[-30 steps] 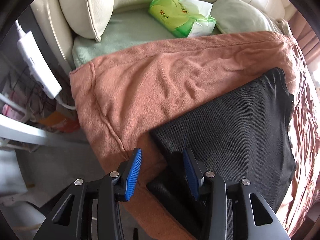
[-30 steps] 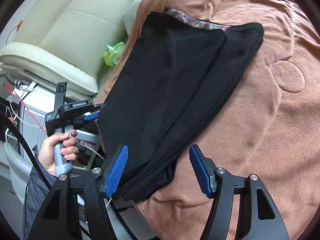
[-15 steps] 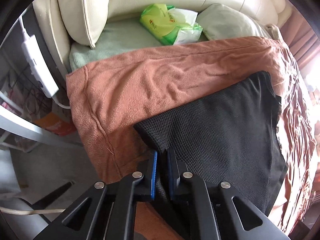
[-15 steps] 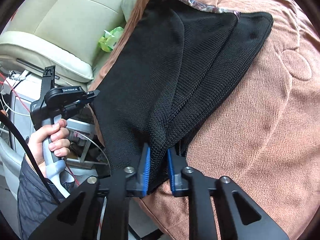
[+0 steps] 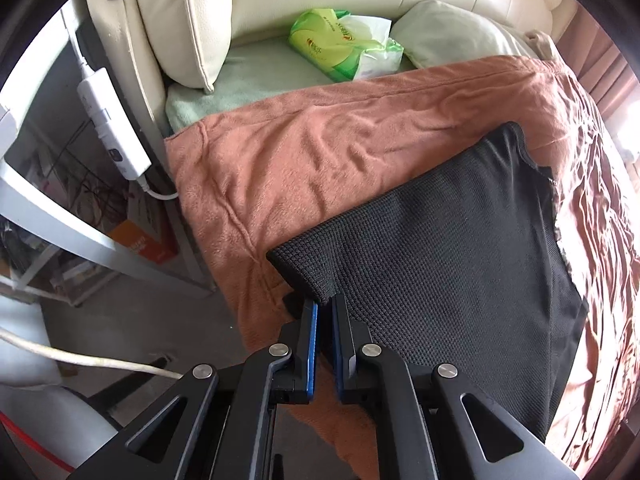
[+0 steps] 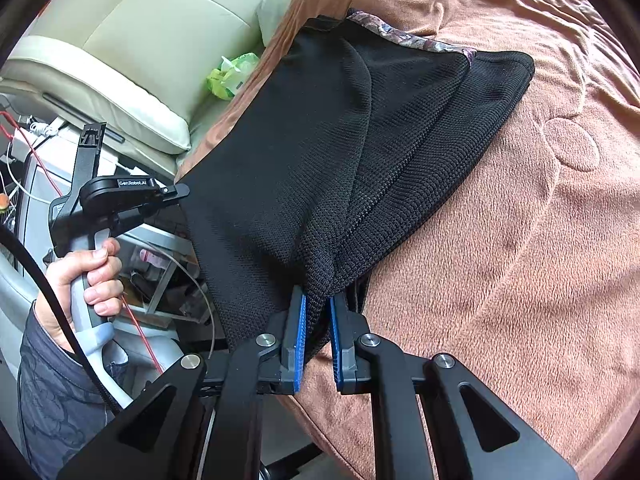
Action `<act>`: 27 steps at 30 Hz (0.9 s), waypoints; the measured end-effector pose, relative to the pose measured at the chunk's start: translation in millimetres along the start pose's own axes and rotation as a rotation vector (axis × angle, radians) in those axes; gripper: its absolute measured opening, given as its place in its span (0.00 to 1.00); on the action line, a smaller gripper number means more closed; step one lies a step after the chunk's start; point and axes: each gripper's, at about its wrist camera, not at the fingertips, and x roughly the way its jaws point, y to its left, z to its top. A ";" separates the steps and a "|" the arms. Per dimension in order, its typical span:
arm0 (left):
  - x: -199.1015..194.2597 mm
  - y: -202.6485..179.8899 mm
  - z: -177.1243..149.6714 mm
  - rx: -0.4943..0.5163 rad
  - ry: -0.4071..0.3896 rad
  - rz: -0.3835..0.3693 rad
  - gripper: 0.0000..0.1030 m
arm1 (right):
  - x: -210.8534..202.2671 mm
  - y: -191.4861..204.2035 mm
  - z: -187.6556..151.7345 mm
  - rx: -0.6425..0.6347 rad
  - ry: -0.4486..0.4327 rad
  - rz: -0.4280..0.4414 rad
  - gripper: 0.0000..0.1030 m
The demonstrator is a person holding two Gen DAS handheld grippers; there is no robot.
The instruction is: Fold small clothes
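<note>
From the left wrist, the left tongs [image 5: 325, 306] are pressed together on a near corner of the black garment [image 5: 460, 248], which lies on the brown blanket [image 5: 304, 160] near its front edge. The jaws have just been closing, cloth between them. Only a little fabric is caught, so a pull may slip it free. From the right wrist, the right tongs [image 6: 318, 300] pinch the other near corner where several layers meet; a layer could drop out and spoil the fold.

Home living room: cream leather sofa [image 5: 304, 4] bearing a brown blanket [image 5: 320, 152], wet-wipes pack [image 5: 344, 50] behind the blanket.
</note>
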 end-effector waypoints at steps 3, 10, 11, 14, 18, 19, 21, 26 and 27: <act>5.2 -1.0 -4.8 0.009 0.030 0.011 0.07 | 5.2 3.8 2.0 -0.018 0.000 -0.034 0.07; -11.3 -12.3 -8.5 0.009 0.027 -0.021 0.30 | -16.0 -0.4 2.5 -0.002 -0.011 -0.067 0.31; -15.5 -16.3 -9.9 0.020 0.020 -0.019 0.31 | -22.2 -0.7 1.9 0.000 -0.029 -0.072 0.36; -26.2 -27.1 -16.1 0.033 0.010 -0.048 0.33 | -39.9 -3.6 -2.1 0.011 -0.066 -0.085 0.44; -43.0 -45.1 -26.5 0.073 -0.019 -0.071 0.39 | -63.7 -10.5 -11.3 0.032 -0.104 -0.105 0.44; -47.8 -50.2 -30.6 0.086 -0.028 -0.081 0.44 | -71.3 -12.2 -13.4 0.032 -0.115 -0.109 0.44; -56.2 -58.8 -38.2 0.102 -0.043 -0.105 0.52 | -88.2 -13.9 -19.5 0.024 -0.139 -0.127 0.50; -76.7 -81.6 -62.3 0.155 -0.086 -0.156 0.67 | -135.8 -14.4 -39.6 -0.005 -0.213 -0.164 0.80; -81.3 -86.1 -67.8 0.167 -0.099 -0.167 0.70 | -142.9 -14.2 -44.2 -0.009 -0.225 -0.175 0.82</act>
